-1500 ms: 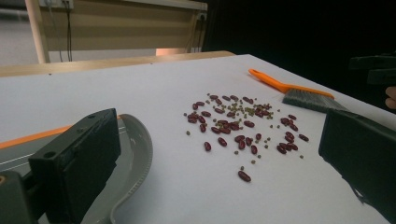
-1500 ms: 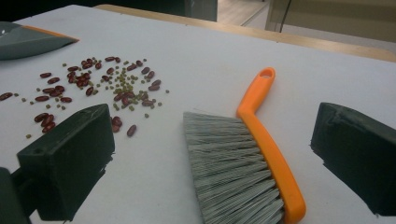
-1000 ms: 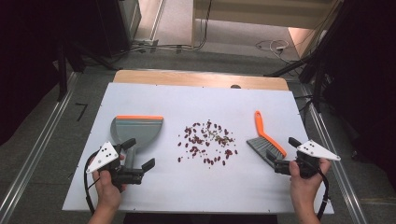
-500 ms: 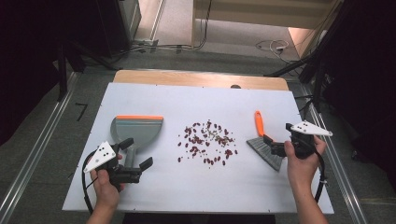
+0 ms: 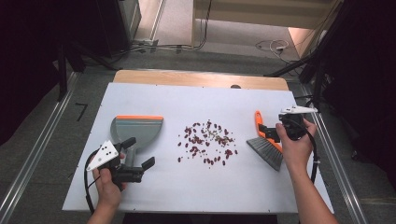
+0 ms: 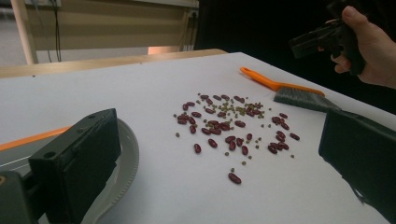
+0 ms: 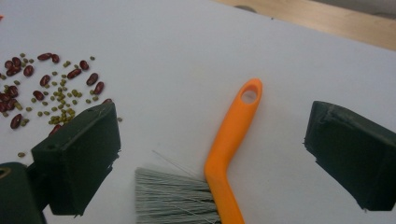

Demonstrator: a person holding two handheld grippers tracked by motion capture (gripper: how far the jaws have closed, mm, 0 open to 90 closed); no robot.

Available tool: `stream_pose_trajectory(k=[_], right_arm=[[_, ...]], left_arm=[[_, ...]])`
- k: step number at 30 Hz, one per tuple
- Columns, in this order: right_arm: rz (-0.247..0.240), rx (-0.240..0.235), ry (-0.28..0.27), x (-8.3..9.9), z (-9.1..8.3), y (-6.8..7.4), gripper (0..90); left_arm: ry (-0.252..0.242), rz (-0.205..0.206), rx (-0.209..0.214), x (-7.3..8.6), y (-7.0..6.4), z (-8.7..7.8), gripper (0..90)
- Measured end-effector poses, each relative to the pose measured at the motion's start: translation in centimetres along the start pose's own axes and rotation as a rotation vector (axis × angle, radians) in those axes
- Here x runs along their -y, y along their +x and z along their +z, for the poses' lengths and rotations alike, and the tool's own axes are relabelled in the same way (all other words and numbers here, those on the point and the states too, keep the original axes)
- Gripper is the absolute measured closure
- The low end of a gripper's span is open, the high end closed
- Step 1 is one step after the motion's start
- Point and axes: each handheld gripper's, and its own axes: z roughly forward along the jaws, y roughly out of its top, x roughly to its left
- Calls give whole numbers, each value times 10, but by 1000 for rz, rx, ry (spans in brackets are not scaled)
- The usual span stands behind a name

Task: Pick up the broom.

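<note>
White table (image 5: 140,100) — brush (image 5: 264,140) lies lengthwise, orange handle pointing away — bristles nearest.

grey floor (image 5: 42,154), dark surroundings

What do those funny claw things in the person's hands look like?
Each hand holds a black tool with two chunky black jaws. The left gripper and right gripper each carry a pale grey three-cornered plate on top, dotted with small holes on the left one. A black cable loops from each. The forearms are bare, no sleeves.
</note>
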Motion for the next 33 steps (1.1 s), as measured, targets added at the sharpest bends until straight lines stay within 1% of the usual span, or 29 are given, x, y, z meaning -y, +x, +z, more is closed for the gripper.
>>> stream_pose_trajectory(k=[1, 2, 6, 7, 8, 9, 10, 12, 13, 14, 15, 16, 18, 19, 20, 23, 25, 26, 28, 30, 31, 32, 33], right_arm=[[0, 0, 0, 0, 0, 0, 28], [5, -5, 36, -2, 6, -2, 33], [29, -30, 121, -5, 19, -7, 48], [37, -25, 143, -6, 22, -7, 85], [42, -10, 161, -6, 25, -7, 153], [55, -1, 182, -7, 27, -6, 181], [57, -1, 195, -7, 30, -6, 201], [61, 7, 230, -8, 35, -4, 302], [64, 6, 241, -8, 37, -4, 332], [64, 6, 241, -8, 37, -4, 332], [77, 25, 258, -7, 40, -4, 410], [86, 43, 269, -7, 42, -3, 427], [87, 62, 301, -7, 47, -2, 448], [78, 64, 314, -6, 49, -2, 456], [74, 61, 325, -5, 51, -2, 462], [89, 61, 363, -3, 55, -2, 474], [90, 63, 381, -2, 57, -1, 485], [90, 73, 388, -2, 58, -1, 486], [88, 72, 393, -1, 59, -1, 498], [76, 74, 414, 2, 63, 1, 512], [63, 78, 418, 4, 65, 1, 513], [66, 83, 421, 5, 66, 2, 514], [64, 89, 413, 6, 66, 3, 524]], left_arm=[[-1, -2, -1, 0, 0, 0, 3], [0, -1, -1, 0, 0, 0, 3], [-1, -3, -1, 0, 0, 0, 3], [-1, -3, -1, 0, 0, 0, 3], [0, -3, -2, 0, 0, 0, 3], [1, -3, -1, 0, 0, 0, 3], [1, -4, -1, 0, 0, 0, 3], [2, -2, 1, 0, 0, 0, 3], [2, -2, 1, 0, 0, 0, 3], [2, -2, 1, 0, 0, 0, 3], [3, -2, 1, 0, 0, 0, 3], [3, -2, 1, 0, 0, 0, 3], [3, -2, 1, 0, 0, 0, 3], [3, -2, 1, 0, 0, 0, 3], [3, -2, 1, 0, 0, 0, 3], [4, -3, 0, 0, 0, 0, 3], [4, -4, 1, 0, 0, 0, 3], [4, -4, 1, 0, 0, 0, 3], [5, -4, 0, 0, 0, 0, 3], [5, -5, 0, 0, 0, 0, 3], [4, -5, -1, 0, 0, 0, 3], [4, -5, -1, 0, 0, 0, 3], [4, -5, -1, 0, 0, 0, 3]])
